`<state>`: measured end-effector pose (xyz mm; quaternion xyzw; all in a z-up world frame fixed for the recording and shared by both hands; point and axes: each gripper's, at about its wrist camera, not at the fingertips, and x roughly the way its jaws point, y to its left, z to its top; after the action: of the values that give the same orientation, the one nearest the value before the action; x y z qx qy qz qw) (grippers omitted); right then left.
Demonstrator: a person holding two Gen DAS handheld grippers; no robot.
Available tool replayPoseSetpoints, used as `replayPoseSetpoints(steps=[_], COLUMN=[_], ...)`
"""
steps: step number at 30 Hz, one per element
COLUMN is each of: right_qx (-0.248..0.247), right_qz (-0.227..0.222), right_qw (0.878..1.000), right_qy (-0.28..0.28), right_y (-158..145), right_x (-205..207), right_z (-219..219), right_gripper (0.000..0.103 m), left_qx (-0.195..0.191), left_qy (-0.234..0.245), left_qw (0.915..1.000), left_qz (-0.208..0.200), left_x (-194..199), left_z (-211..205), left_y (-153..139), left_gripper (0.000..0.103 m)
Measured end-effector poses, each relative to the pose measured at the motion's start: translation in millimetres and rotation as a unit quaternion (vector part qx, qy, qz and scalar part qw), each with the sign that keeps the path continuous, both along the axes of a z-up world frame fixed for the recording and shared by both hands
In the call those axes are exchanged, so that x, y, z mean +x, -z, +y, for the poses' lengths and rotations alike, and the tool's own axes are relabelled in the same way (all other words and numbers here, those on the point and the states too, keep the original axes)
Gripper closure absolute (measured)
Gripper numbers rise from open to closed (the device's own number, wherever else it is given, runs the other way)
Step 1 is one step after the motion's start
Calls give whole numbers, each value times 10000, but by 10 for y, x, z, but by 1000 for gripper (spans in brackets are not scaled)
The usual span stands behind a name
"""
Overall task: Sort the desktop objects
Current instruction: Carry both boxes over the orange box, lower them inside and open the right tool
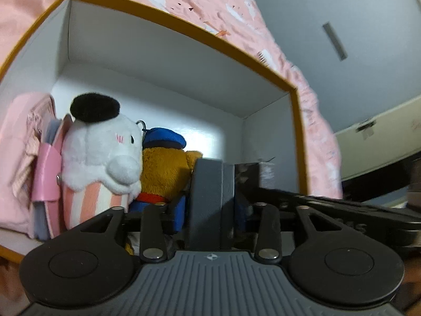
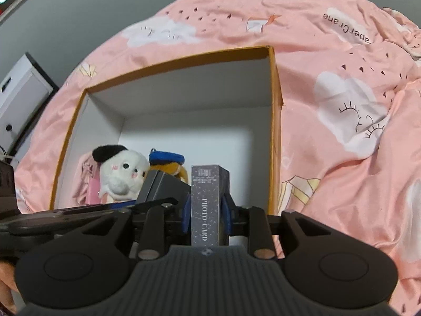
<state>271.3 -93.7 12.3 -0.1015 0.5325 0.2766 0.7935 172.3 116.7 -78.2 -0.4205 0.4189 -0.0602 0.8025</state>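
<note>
A plain grey box (image 1: 208,184) stands between the fingers of my left gripper (image 1: 210,210), inside the orange-rimmed white storage box (image 1: 168,23). The jaws stand open, with a thin gap beside the left pad. My right gripper (image 2: 206,216) is shut on a grey speckled box marked PHOTO CARD (image 2: 204,184), held upright over the storage box (image 2: 184,58), just right of the tilted plain grey box (image 2: 163,184). At the storage box's left end sit a white plush with a black cap (image 1: 102,152) (image 2: 123,173) and a brown bear in a blue hat (image 1: 163,168) (image 2: 168,158).
A pink pouch and a pink strap (image 1: 44,163) lean against the storage box's left wall. The box rests on a pink cloud-print bedsheet (image 2: 342,105). A white cabinet (image 2: 21,92) stands at the far left and a cream cupboard (image 1: 381,142) at the right. The box's right half shows bare white floor (image 2: 210,142).
</note>
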Motion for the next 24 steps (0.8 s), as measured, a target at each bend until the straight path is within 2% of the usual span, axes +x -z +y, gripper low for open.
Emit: replayPoseSetpoints(steps=[2, 6, 9, 13, 17, 24], right_qx=[-123, -396, -671, -1060, -1215, -1396], right_qz=[54, 79, 119, 184, 349, 253], right_qw=[9998, 9985, 9962, 9913, 9887, 9842], right_qy=[-125, -360, -540, -754, -803, -1061], right_y=[6, 33, 60, 122, 112, 9], right_x=[18, 24, 51, 103, 217, 221], right_z=[39, 148, 246, 408, 500, 547], right_gripper=[77, 77, 77, 76, 76, 76], left_qx=[-124, -41, 1, 339, 356, 368], left_qy=[-37, 14, -90, -222, -315, -239], left_qw=[9999, 10000, 9999, 9989, 9984, 9985], left_qz=[-20, -57, -76, -227, -318, -327], left_x=[-7, 6, -5, -87, -130, -160], left_z=[31, 29, 51, 63, 94, 106], left_y=[7, 11, 10, -113, -168, -131], left_gripper=[53, 61, 62, 62, 62, 62])
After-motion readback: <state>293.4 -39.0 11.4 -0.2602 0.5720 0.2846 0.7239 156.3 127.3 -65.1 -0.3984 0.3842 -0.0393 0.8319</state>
